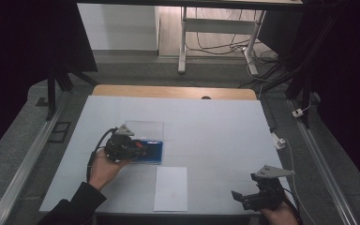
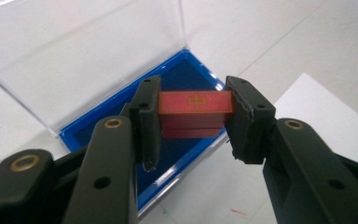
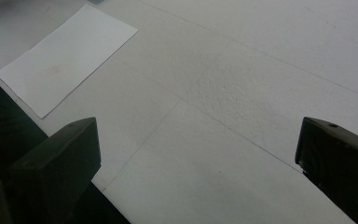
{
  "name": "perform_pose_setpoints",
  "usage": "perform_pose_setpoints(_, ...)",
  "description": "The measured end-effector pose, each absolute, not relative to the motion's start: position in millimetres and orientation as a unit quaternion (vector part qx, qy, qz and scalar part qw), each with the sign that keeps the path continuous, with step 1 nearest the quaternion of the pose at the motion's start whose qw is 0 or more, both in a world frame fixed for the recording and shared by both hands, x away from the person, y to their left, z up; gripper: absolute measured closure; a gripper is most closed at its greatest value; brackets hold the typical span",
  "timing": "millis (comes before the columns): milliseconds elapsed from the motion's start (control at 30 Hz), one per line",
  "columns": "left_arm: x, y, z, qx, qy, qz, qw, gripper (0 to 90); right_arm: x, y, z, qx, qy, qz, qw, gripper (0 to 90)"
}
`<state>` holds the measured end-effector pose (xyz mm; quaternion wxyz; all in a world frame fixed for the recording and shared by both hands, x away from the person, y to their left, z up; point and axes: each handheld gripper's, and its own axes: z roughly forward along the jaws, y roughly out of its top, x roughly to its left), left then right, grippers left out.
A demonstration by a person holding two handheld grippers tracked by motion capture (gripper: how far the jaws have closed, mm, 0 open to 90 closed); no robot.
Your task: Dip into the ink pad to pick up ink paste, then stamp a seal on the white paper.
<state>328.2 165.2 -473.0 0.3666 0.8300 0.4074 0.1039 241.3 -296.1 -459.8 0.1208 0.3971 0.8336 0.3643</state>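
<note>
Left hand-held gripper (image 2: 193,116) clamped on red block (image 2: 193,103), lower part hidden, over blue case (image 2: 177,77); right hand-held gripper (image 3: 196,154) apart.

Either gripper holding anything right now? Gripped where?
Left gripper clamps the red block by its two short ends, above the open blue case. Right gripper is open, holding nothing.

Matt red block (image 2: 193,103) between black plastic pads (image 2: 150,122), above a glossy blue case (image 2: 186,74) with clear plastic lid (image 2: 74,51); matt white paper sheet (image 1: 170,188).
</note>
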Motion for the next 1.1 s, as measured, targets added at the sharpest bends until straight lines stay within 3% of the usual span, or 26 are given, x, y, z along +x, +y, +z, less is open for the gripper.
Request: perform_pose_setpoints(1100,300,123,-458,0.859,0.327,0.071,0.389,58.3,242,-296,-460,0.398,0.834,0.364,0.119,0.4)
